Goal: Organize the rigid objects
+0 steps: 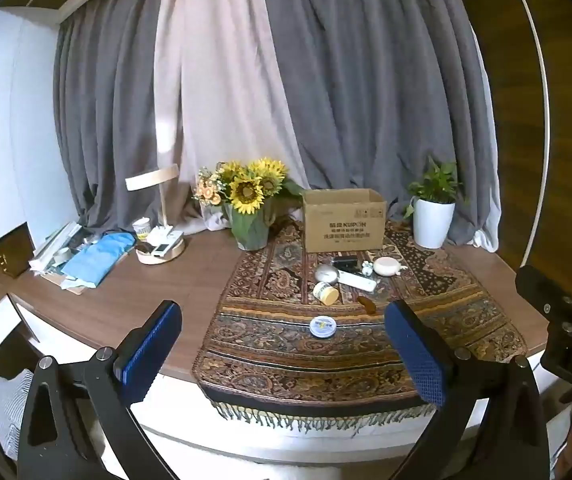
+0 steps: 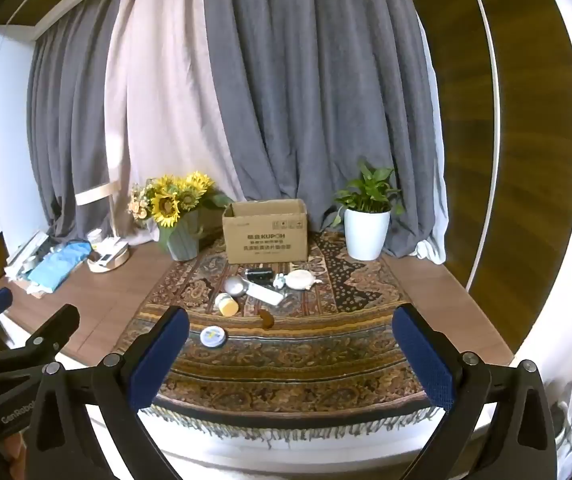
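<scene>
Both hand-held grippers hang short of the near edge of a wooden table [image 1: 153, 304], angled slightly downward, and neither touches anything. The left gripper [image 1: 281, 356] has its blue-padded jaws spread wide with nothing between them, and the right gripper [image 2: 290, 360] stands equally wide and empty; each also shows at the edge of the other's view. A patterned fringed cloth [image 1: 366, 364] covers the middle of the table and drapes over its front edge. The rigid objects lie scattered on this cloth, in front of an open cardboard box [image 1: 344, 220] at the back. Nearest the grippers sits a small round tin [image 1: 323, 325] with a blue and yellow label, lying flat. Just behind it to the right is a small brown piece [image 1: 366, 304], too small to identify. Further back a yellow jar with a white lid [image 1: 326, 293] lies on its side, next to a shiny metal round object [image 1: 326, 273] and a white remote control [image 1: 358, 280]. A black device [image 1: 346, 262] and a round cream-coloured case [image 1: 386, 266] lie closest to the box. A vase of sunflowers [image 1: 247, 200] stands left of the box, and a green plant in a white pot [image 1: 432, 216] stands to its right. A desk lamp [image 1: 157, 208] and a pile of blue cloth and papers [image 1: 85, 256] occupy the left of the table, before grey curtains [image 1: 346, 80].
</scene>
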